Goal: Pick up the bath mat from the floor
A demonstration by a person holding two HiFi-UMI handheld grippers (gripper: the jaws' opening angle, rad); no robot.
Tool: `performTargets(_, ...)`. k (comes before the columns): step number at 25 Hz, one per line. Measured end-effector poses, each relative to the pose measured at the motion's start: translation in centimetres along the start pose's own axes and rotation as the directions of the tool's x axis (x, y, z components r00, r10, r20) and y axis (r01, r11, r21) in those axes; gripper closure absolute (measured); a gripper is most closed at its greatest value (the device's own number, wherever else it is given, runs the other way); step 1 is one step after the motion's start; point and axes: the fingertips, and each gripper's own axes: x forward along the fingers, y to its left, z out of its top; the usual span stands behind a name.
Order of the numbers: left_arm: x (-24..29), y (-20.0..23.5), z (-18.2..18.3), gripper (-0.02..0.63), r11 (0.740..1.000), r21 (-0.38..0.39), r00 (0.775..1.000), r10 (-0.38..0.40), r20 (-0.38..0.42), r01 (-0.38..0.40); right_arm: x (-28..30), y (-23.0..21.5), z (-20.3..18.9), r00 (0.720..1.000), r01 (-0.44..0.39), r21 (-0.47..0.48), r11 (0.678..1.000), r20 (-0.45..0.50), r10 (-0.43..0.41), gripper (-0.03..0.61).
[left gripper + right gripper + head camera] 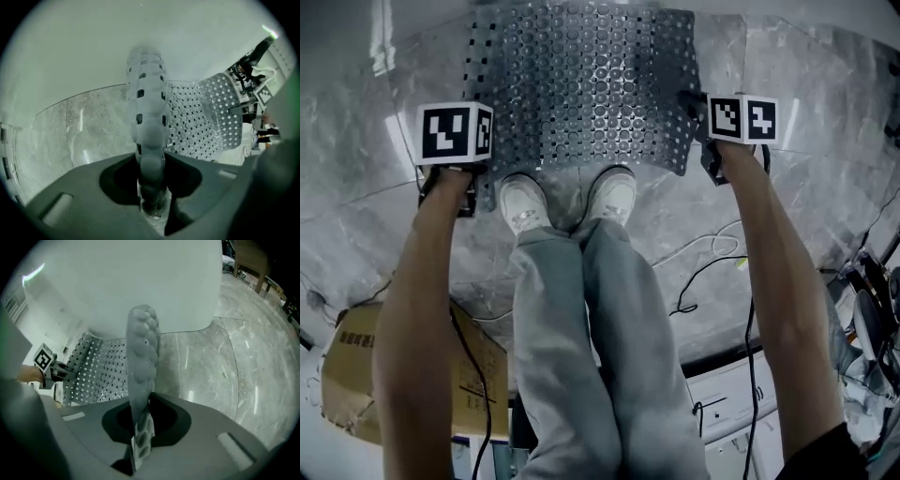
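The bath mat [581, 84] is a clear, perforated, bumpy sheet spread in front of the person's feet. My left gripper [478, 190] is shut on its near left corner, and my right gripper [701, 142] is shut on its near right edge. In the left gripper view the mat's edge [147, 117] rises straight out of the closed jaws of the left gripper [152, 206], and the sheet [201, 122] curves away to the right. In the right gripper view the mat's edge [142, 352] stands pinched in the right gripper [139, 441], with the sheet [98, 366] bending left.
The person's white shoes [523, 202] stand just behind the mat on the grey marble floor [787, 225]. A cardboard box [356, 375] lies at lower left. Cables [703, 272] and a white unit [731, 403] are at lower right. A white wall [154, 282] rises beyond the mat.
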Motion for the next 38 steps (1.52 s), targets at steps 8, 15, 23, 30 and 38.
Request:
performTargets(8, -6.6, -5.2, 1.1, 0.499, 0.993, 0.011, 0.993, -0.114, 0.007, 0.114, -4.6, 5.6, 0.6, 0.998, -0.056, 0.025, 0.998, 0.015, 0.055, 0.555)
performTargets(15, -13.5, -8.5, 1.3, 0.499, 0.989, -0.022, 0.989, -0.145, 0.039, 0.146, -9.4, 10.1, 1.8, 0.991, -0.124, 0.099, 0.987, 0.054, 0.119, 0.555)
performTargets(23, -23.0, -11.8, 0.8, 0.499, 0.988, -0.03, 0.985, -0.152, 0.086, 0.155, -15.6, 19.8, 2.3, 0.968, -0.233, 0.199, 0.952, 0.138, 0.208, 0.555)
performTargets(30, -30.8, -14.3, 0.2, 0.499, 0.987, -0.044, 0.981, -0.149, 0.124, 0.156, -22.4, 27.6, 3.4, 0.942, -0.313, 0.144, 0.939, 0.176, 0.287, 0.555)
performTargets(38, -44.1, -15.7, 0.9, 0.5, 0.987, -0.045, 0.968, -0.141, 0.209, 0.153, -34.6, 33.7, 7.1, 0.9, -0.396, 0.078, 0.915, 0.231, 0.37, 0.555)
